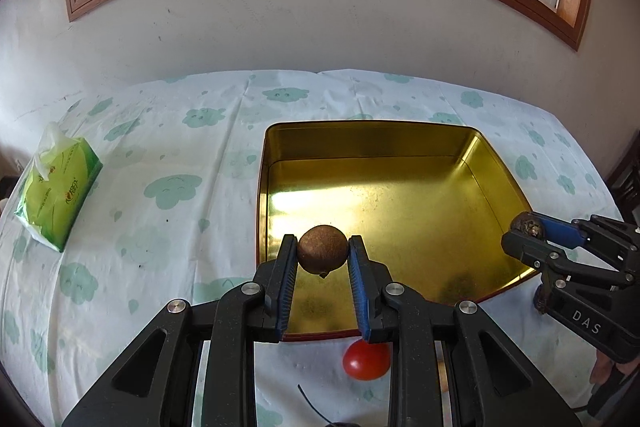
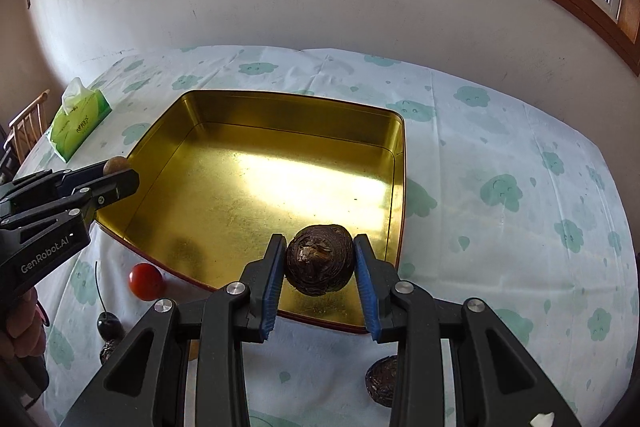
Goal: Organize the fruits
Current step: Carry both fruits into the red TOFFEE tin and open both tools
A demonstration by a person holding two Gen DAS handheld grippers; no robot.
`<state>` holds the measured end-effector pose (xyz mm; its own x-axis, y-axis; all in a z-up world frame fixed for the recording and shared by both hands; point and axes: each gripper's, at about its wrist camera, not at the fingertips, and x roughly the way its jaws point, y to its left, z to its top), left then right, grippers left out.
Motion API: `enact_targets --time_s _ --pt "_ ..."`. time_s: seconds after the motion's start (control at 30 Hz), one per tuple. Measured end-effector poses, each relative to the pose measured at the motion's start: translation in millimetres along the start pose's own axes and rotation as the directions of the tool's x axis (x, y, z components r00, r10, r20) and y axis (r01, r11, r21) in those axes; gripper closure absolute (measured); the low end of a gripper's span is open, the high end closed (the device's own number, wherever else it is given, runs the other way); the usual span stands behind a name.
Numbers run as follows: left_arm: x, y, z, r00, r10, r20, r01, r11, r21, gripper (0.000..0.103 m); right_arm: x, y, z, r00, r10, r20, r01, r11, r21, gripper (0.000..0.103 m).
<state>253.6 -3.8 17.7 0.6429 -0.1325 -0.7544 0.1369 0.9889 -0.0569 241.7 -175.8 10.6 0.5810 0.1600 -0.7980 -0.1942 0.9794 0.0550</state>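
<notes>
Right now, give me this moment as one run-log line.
left gripper: shut on round brown fruit | right gripper: shut on dark ridged fruit | both over gold tin | tin: no fruit inside | red tomato: on cloth

The left gripper (image 1: pixel 322 254) clamps a round brown fruit (image 1: pixel 322 253) between its 2 blue-padded fingers (image 1: pixel 285 283), above the near part of a square gold metal tin (image 1: pixel 472 163). Below the fingers lies a red tomato (image 1: pixel 367 361). Far left lies a green tissue pack (image 1: pixel 58 187). At right, the right gripper (image 1: pixel 528 231) pinches a dark fruit (image 1: pixel 527 225).
</notes>
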Motion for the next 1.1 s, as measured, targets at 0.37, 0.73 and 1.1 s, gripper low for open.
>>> enact_targets --time_s 0.37,0.73,1.1 --pt "24 -4 -4 0.999 0.019 -0.045 -0.018 1.0 0.02 0.077 24 -1 -4 0.999 -0.002 -0.04 0.002 1.0 -0.001 0.071" --pt "31 -9 -12 0.996 0.043 -0.078 -0.041 0.999 0.028 0.077 26 0 -3 0.999 -0.03 -0.042 0.03 1.0 -0.011 0.071" --pt "27 -10 -15 0.996 0.041 -0.075 -0.04 0.999 0.014 0.076 26 0 -4 0.999 -0.026 -0.04 0.025 1.0 -0.011 0.071"
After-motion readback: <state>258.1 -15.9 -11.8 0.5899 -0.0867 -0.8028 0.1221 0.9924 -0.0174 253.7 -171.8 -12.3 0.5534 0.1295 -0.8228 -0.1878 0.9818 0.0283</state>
